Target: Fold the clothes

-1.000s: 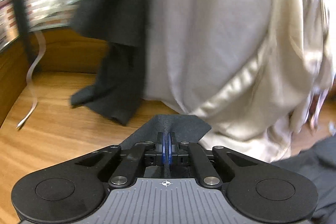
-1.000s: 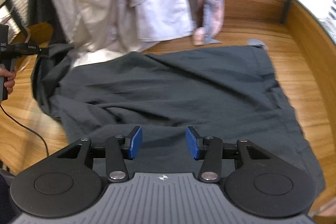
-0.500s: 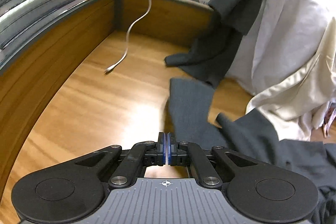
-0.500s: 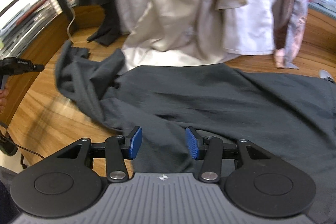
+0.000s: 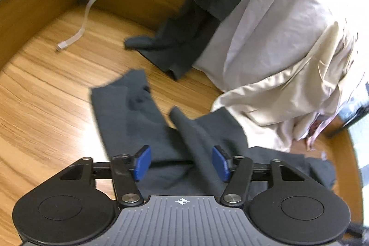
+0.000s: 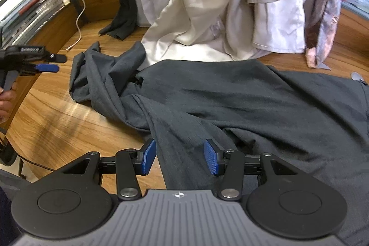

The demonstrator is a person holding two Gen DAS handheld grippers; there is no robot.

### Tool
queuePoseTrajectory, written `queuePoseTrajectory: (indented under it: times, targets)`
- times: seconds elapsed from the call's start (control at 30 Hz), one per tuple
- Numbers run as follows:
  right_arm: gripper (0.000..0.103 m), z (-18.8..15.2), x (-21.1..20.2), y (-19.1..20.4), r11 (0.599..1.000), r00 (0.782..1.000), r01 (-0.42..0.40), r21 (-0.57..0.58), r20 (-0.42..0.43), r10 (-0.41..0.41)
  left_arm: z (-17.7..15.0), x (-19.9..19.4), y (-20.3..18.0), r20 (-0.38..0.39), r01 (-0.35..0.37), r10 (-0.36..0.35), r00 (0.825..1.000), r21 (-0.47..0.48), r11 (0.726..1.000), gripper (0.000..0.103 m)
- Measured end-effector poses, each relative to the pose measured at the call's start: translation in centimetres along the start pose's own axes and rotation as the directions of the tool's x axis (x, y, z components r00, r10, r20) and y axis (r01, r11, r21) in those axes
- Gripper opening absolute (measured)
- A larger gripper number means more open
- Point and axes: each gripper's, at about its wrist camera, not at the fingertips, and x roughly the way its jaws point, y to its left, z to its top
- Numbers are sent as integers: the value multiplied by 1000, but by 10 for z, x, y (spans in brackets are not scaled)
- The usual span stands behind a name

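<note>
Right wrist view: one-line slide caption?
Open right gripper poised over rumpled dark grey garment on wooden table.

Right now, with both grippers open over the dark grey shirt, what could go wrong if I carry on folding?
1. The dark grey shirt is bunched at its left end, so a fold now may lock in wrinkles.
2. It touches the cream garment in the pile behind; a grab there could catch both.
3. The white cable lies loose on the table, and the left gripper might snag it.
</note>
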Motion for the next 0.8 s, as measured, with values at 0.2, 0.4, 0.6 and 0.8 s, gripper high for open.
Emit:
queuePoseTrajectory:
  times: [0.2,0.4,0.6,0.8]
  targets:
    - [54,-16,-13,-7,999,999,27,31,-22,-26,2,50,-15,-51,-35,33,998,-39,999,72]
    - [54,-23,-1,7,1000,998,-9,-28,-70,7,-2,61,-16,-27,-62,61,998,-48,997,5]
    - [54,-22,14,22,992,994,-23,-124,-109,9,-5,4,-22,122,-56,59,991,-25,998,4]
    - [54,-18,10,14,981,994,2,-193,-103,-22,-14,-74,-7,223,-113,124,967,-63,992,3]
